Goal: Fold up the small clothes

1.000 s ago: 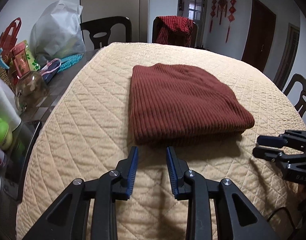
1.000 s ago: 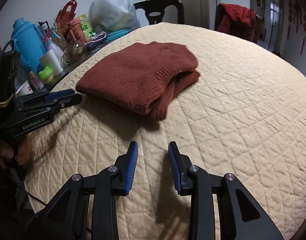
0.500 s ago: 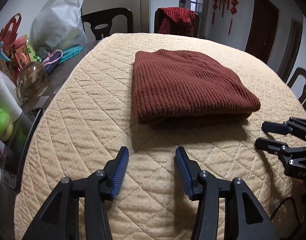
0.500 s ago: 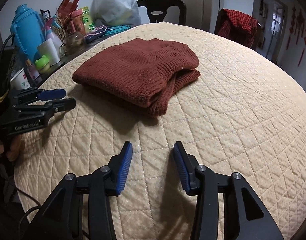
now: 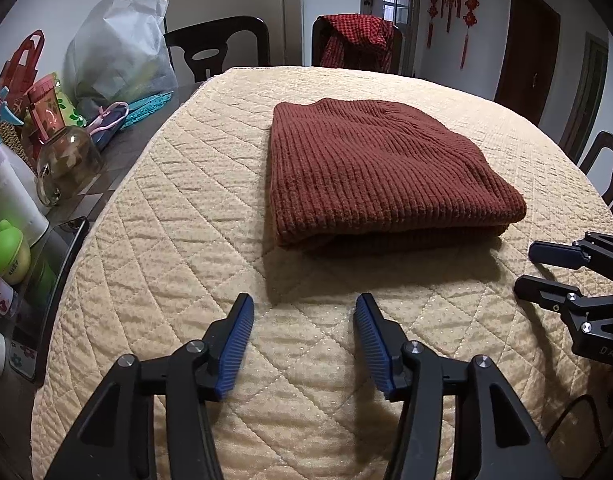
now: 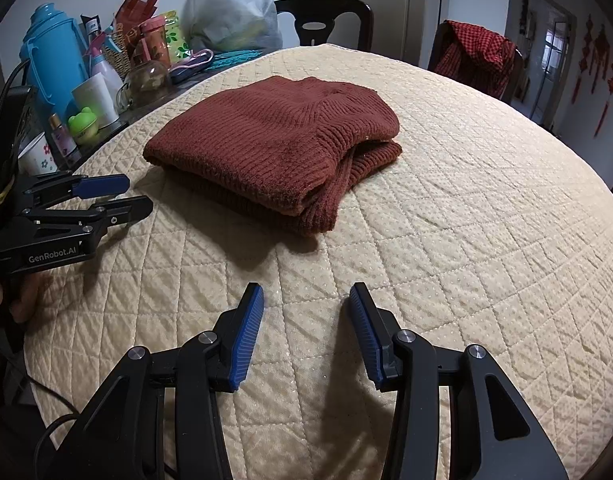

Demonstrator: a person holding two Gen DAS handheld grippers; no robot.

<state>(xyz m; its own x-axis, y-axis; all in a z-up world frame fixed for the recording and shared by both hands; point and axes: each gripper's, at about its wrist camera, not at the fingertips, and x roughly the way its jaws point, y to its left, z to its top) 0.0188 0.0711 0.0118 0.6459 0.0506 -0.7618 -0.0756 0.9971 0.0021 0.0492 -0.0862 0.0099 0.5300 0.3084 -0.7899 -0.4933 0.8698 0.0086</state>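
A rust-brown knitted sweater (image 5: pixel 378 172) (image 6: pixel 274 148) lies folded in a flat rectangle on the cream quilted table cover (image 5: pixel 186 220) (image 6: pixel 466 220). My left gripper (image 5: pixel 304 300) (image 6: pixel 140 194) hovers over the cover just short of the sweater's near edge; its jaws are opening, with only the quilt showing between the blue pads. My right gripper (image 6: pixel 306 290) (image 5: pixel 526 266) stands open near the sweater's near right corner, holding nothing. Neither gripper touches the sweater.
Along the table's left edge stand a glass jar (image 5: pixel 68 160), a white bag (image 5: pixel 118 52), a blue flask (image 6: pixel 50 68), cups and bottles. Dark chairs ring the far side, one draped with a red checked garment (image 5: pixel 358 40).
Both grippers have spread their jaws wider. The left wrist view has drawn back a little from the sweater's near edge. The sweater has not moved.
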